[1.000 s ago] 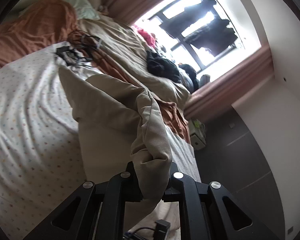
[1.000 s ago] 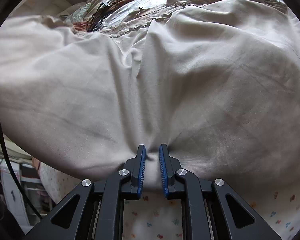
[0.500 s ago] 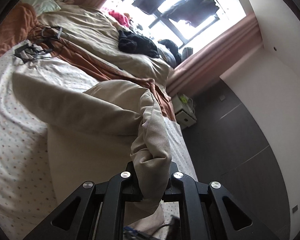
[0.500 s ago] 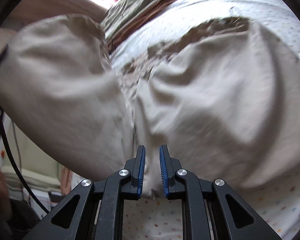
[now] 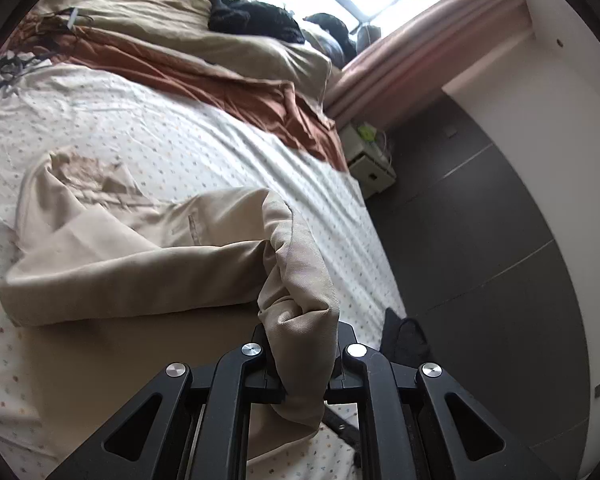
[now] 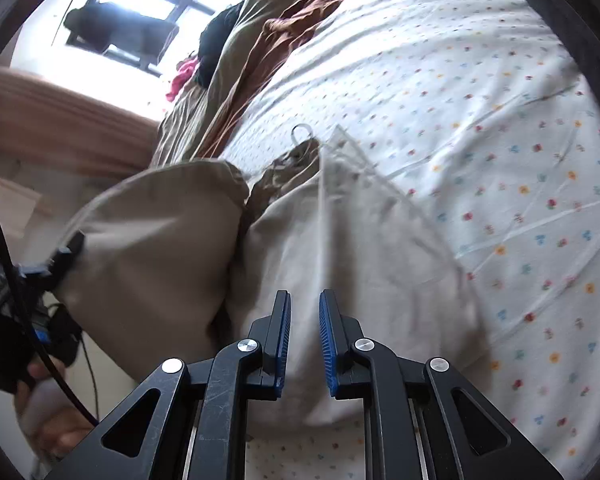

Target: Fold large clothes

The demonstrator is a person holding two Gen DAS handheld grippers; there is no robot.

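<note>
Beige trousers lie partly on the flowered bed sheet, one leg folded over the other. My left gripper is shut on a bunched end of that cloth, which rises from the jaws and hangs below them. In the right wrist view the trousers spread up from my right gripper, whose blue pads pinch a fold of the cloth. At the left of that view a hand holds the left gripper, clamped on the other leg's end.
Brown blanket and olive blanket are heaped along the far side of the bed, with black clothes under the window. A white box stands on the dark floor past the bed's edge.
Both grippers have swept sideways, each keeping hold of the cloth. The trousers, which filled the right wrist view, now lie lower and flatter, so much more of the flowered sheet shows.
</note>
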